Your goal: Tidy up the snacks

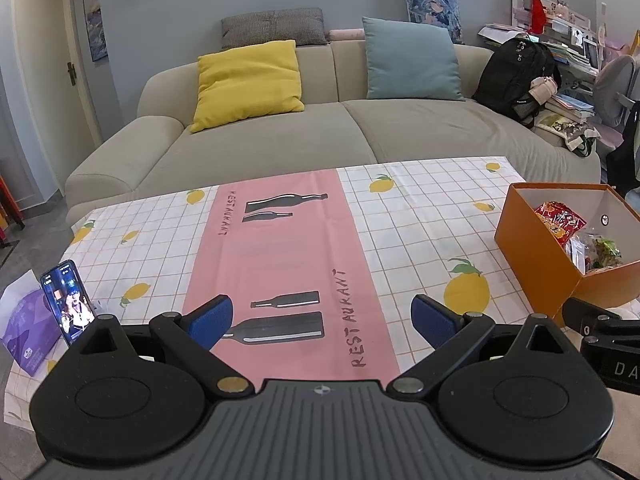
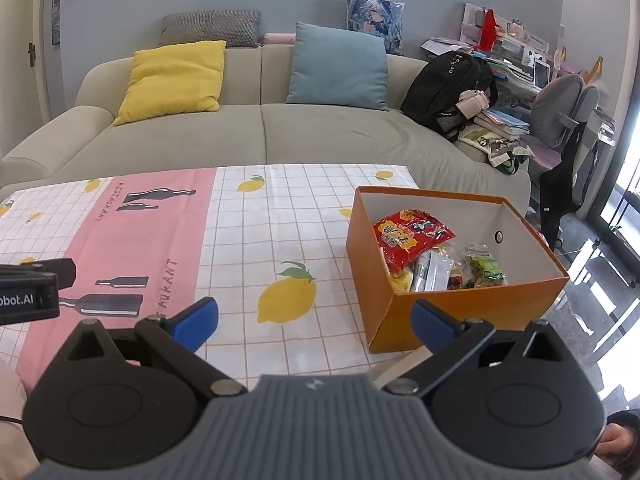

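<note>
An orange box [image 2: 460, 312] stands on the right part of the table and holds a red snack bag [image 2: 412, 236] plus several clear and silvery packets [image 2: 456, 268]. The same orange box [image 1: 532, 248] shows at the right of the left wrist view with the red bag [image 1: 560, 218] inside. My right gripper [image 2: 316, 322] is open and empty, low over the tablecloth just left of the box's near corner. Further left, my left gripper [image 1: 322, 320] is open and empty above the pink stripe. Part of the other gripper [image 1: 600, 324] shows at the right edge.
A lemon-print tablecloth [image 1: 400, 216] with a pink centre stripe covers the table. A phone [image 1: 68, 300] leans on a purple tissue pack [image 1: 28, 328] at the left edge. Behind the table stands a beige sofa [image 1: 320, 128] with cushions and a black backpack [image 1: 516, 76].
</note>
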The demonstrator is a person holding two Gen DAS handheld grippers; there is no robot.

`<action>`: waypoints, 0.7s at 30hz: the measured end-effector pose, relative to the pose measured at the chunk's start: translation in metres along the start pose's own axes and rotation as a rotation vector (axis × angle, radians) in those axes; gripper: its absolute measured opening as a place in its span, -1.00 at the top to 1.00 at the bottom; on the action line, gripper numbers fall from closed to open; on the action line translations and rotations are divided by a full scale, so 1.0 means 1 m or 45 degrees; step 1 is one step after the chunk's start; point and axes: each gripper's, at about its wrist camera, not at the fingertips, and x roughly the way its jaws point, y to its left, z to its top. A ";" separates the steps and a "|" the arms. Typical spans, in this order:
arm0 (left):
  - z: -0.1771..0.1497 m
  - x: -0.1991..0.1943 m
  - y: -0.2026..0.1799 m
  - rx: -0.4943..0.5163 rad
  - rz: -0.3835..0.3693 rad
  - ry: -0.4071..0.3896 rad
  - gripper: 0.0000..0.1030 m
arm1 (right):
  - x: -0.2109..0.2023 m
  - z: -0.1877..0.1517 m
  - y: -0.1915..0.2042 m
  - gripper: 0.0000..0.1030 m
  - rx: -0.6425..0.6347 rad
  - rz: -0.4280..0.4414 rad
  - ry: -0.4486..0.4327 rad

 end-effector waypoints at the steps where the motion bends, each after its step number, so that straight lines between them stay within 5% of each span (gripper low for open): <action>1: 0.000 0.000 0.001 -0.001 -0.001 0.000 -1.00 | 0.000 0.000 0.000 -0.94 0.000 0.001 0.001; 21: -0.002 0.000 0.001 0.002 -0.003 0.000 -1.00 | 0.003 -0.003 0.001 -0.94 -0.008 0.008 0.015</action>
